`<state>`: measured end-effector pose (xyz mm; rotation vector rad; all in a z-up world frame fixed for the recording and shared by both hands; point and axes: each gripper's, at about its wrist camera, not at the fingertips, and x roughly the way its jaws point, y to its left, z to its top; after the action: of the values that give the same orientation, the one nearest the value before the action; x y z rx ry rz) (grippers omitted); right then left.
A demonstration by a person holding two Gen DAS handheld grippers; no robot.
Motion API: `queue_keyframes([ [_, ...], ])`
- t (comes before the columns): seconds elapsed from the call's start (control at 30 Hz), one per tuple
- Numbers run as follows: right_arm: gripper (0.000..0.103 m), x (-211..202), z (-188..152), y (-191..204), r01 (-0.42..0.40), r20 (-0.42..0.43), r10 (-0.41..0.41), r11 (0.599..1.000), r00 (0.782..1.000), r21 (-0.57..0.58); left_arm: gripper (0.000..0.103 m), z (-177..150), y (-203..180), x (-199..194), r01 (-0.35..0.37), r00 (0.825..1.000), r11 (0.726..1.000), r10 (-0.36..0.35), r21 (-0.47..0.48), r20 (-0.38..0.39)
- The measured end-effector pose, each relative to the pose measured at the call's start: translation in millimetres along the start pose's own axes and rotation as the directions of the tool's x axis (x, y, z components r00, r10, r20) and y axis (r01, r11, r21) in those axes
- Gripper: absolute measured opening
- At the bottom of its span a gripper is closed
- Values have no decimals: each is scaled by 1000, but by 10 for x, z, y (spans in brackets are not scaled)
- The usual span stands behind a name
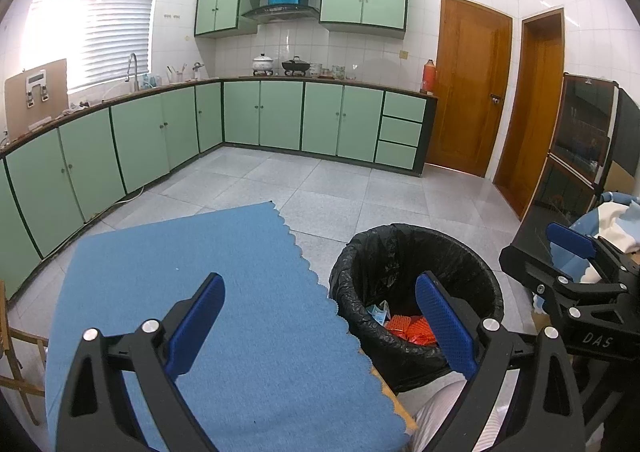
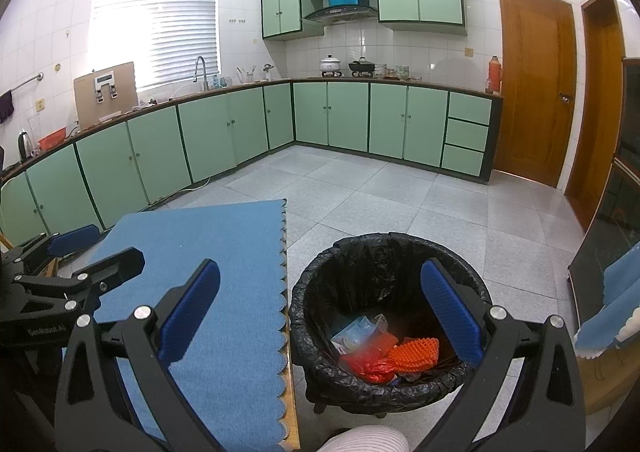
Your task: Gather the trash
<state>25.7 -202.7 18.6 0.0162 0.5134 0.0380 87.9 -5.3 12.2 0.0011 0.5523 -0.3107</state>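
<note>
A round bin lined with a black bag (image 1: 400,252) (image 2: 372,264) stands on the floor beside the table. Inside it lie orange mesh wrapping (image 2: 414,352) (image 1: 412,330), red plastic (image 2: 366,366) and a bluish clear packet (image 2: 358,332) (image 1: 378,312). My left gripper (image 1: 320,326) is open and empty, straddling the edge of the blue cloth (image 1: 224,284) and the bin. My right gripper (image 2: 320,322) is open too, empty, hovering over the bin's near rim. In the left wrist view the right gripper (image 1: 576,264) shows at the right edge; the left gripper (image 2: 86,248) shows at the left in the right wrist view.
The blue scalloped cloth (image 2: 208,252) covers a wooden table. Green cabinets (image 1: 280,116) run along the far and left walls. Wooden doors (image 1: 468,92) and a dark glass cabinet (image 1: 580,140) stand on the right. A striped sleeve or knee (image 2: 364,438) shows below.
</note>
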Motion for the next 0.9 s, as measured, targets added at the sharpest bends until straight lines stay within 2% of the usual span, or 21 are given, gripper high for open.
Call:
queue_keyframes([
  [0.9,98,55,15,4,-4,-9,4,1000,1000,-1,94,0,44,24,0,1000,1000,0,2,-11],
])
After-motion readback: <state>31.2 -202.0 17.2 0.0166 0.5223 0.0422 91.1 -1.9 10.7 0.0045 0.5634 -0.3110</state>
